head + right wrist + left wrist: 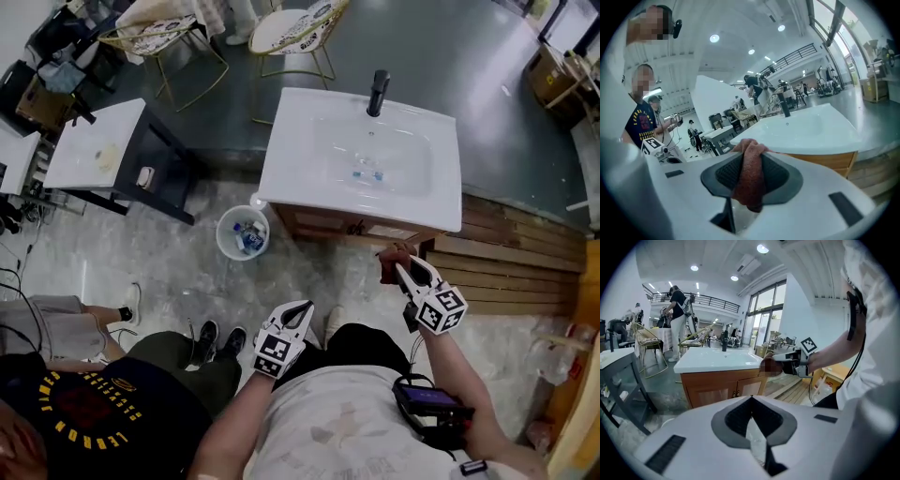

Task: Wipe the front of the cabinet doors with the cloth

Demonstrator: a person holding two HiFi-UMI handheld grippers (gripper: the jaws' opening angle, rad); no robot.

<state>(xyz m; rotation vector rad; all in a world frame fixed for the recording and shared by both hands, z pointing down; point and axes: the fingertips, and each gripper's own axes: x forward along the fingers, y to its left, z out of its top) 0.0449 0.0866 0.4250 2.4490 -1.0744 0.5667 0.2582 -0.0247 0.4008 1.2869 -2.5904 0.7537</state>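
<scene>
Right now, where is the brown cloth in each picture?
Head view: cloth right of centre, at the right hand-held gripper tip, by the cabinet.
Left gripper view: cloth, blurry, right of centre.
Right gripper view: cloth in the middle, pinched between the jaws.
Shared landmark: white sink.

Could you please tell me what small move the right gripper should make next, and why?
Probably shift the right gripper left and down to press the cloth onto the wooden cabinet doors: its fingers clamp the cloth, but it seems to sit beside their upper right corner, off the panels.
</scene>
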